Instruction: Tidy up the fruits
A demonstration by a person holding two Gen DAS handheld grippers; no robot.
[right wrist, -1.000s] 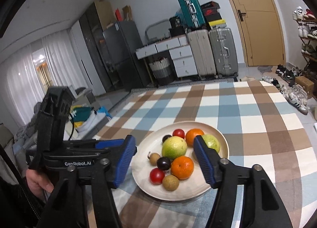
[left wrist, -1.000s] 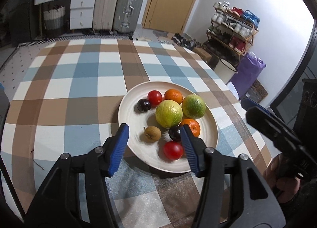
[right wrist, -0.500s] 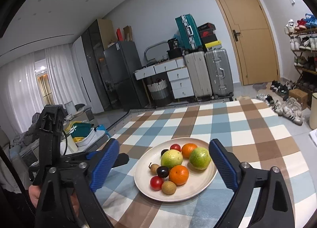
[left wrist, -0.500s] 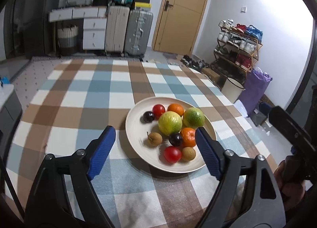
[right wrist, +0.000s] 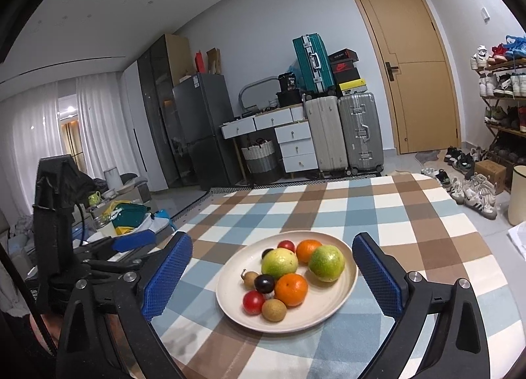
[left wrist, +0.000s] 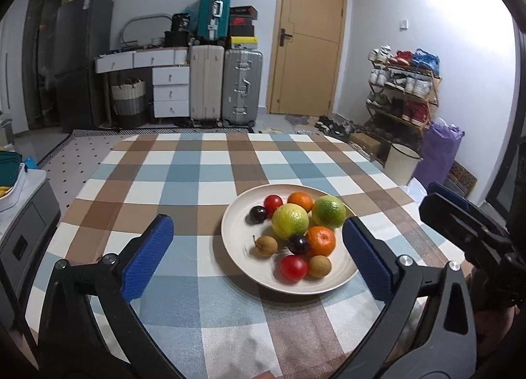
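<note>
A cream plate (left wrist: 241, 249) (right wrist: 332, 308) sits on the checked tablecloth (left wrist: 184, 181) and holds several fruits: two green-yellow citrus (left wrist: 290, 221) (right wrist: 326, 263), two oranges (left wrist: 321, 240) (right wrist: 291, 289), two red tomatoes (left wrist: 293, 267) (right wrist: 253, 302), two dark plums (left wrist: 298, 244) (right wrist: 264, 283) and two brown longans (left wrist: 266, 243) (right wrist: 274, 309). My left gripper (left wrist: 259, 264) is open and empty, held back from the plate's near side. My right gripper (right wrist: 271, 277) is open and empty, also back from the plate. Each gripper shows in the other's view, the right one (left wrist: 466, 231) and the left one (right wrist: 98, 247).
Beyond the table's far edge stand suitcases (left wrist: 227, 86), white drawers (left wrist: 171, 92), a fridge (left wrist: 82, 63) and a door (left wrist: 309, 40). A shoe rack (left wrist: 402, 89), a white bin (left wrist: 401, 163) and a purple bag (left wrist: 440, 152) are to the right.
Both grippers have opened wide, pulled back from the plate and tilted up, so more of the room shows. The fruits on the plate have not moved.
</note>
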